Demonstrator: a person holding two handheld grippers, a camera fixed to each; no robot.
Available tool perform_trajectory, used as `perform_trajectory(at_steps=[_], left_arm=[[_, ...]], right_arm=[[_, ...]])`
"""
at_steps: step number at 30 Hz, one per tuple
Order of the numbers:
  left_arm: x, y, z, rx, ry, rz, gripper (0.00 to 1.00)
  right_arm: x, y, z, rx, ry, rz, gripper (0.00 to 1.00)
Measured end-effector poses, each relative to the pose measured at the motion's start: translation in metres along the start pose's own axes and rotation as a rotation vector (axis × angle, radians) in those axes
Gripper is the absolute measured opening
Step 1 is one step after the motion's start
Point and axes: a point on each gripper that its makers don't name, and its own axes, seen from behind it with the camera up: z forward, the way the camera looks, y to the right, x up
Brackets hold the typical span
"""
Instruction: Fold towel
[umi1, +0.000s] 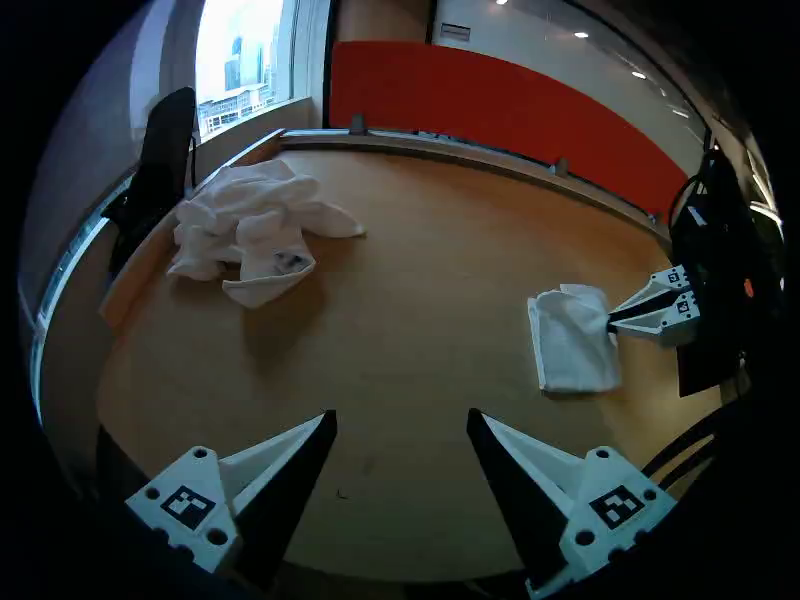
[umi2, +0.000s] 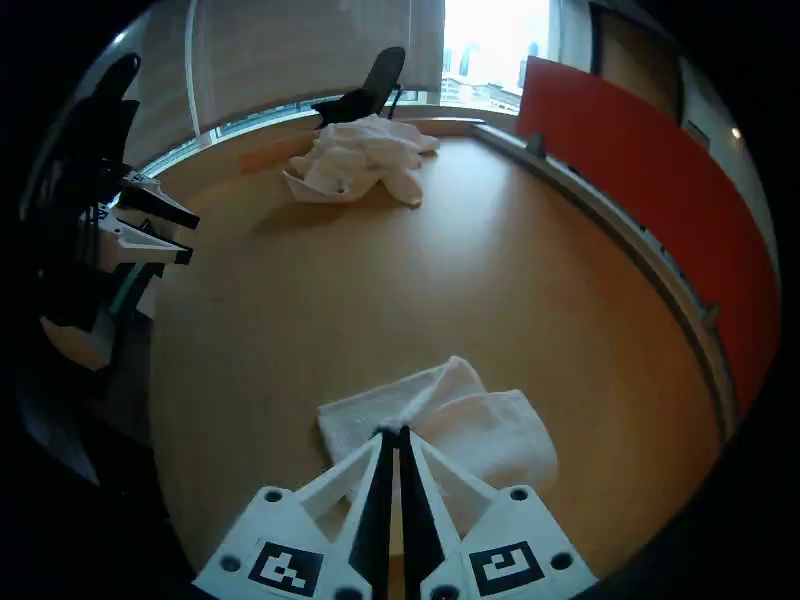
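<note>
Folded white towel (umi2: 470, 420) lies on the light brown wooden table (umi2: 400, 290), in the lower middle of the right gripper view. It forms a small, thick rectangle, and one rounded fold rises at its top. The right gripper (umi2: 397, 432) has its two dark fingers pressed together, with almost no gap between them. Their tips sit on the near edge of this towel and pinch the cloth there.

In the left gripper view the same towel (umi1: 572, 340) is at the right of the frame, and the right gripper (umi1: 612, 320) touches its right edge. The left gripper (umi1: 401, 412) is at the bottom of this view. Its fingers stand wide apart above the bare table (umi1: 430, 260) and hold nothing. In the right gripper view it (umi2: 190, 240) appears at the left edge, well apart from the towel.

A loose pile of crumpled white towels (umi1: 255, 225) lies in the upper left, near the far corner of the table. A black office chair (umi1: 160, 160) stands just beside that corner, below a bright window (umi1: 245, 55). A red partition panel (umi1: 500, 110) runs along the far edge of the table.
</note>
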Motion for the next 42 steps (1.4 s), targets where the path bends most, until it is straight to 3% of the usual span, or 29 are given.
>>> perform_trajectory(at_steps=[4,10,12,19,29,42], left_arm=[[0.001,0.001,0.0,0.0,0.001,0.002,0.97],[-0.001,0.001,0.0,0.0,-0.002,0.001,0.97],[-0.002,0.001,-0.001,0.0,-0.003,0.0,0.97],[-0.002,0.001,-0.001,0.004,-0.002,0.004,0.97],[-0.001,0.004,-0.002,0.001,0.003,0.004,0.97],[0.001,0.007,-0.003,-0.003,0.005,0.018,0.97]], right_arm=[[-0.003,-0.003,0.002,0.008,-0.008,0.008,0.09],[-0.006,-0.005,0.005,0.009,-0.016,0.018,0.29],[-0.007,-0.005,0.006,0.007,-0.017,0.022,0.31],[-0.007,-0.005,0.004,0.005,-0.01,0.042,0.65],[-0.019,0.0,-0.002,-0.016,-0.019,0.064,0.69],[-0.074,0.0,-0.011,-0.043,-0.074,0.138,0.69]])
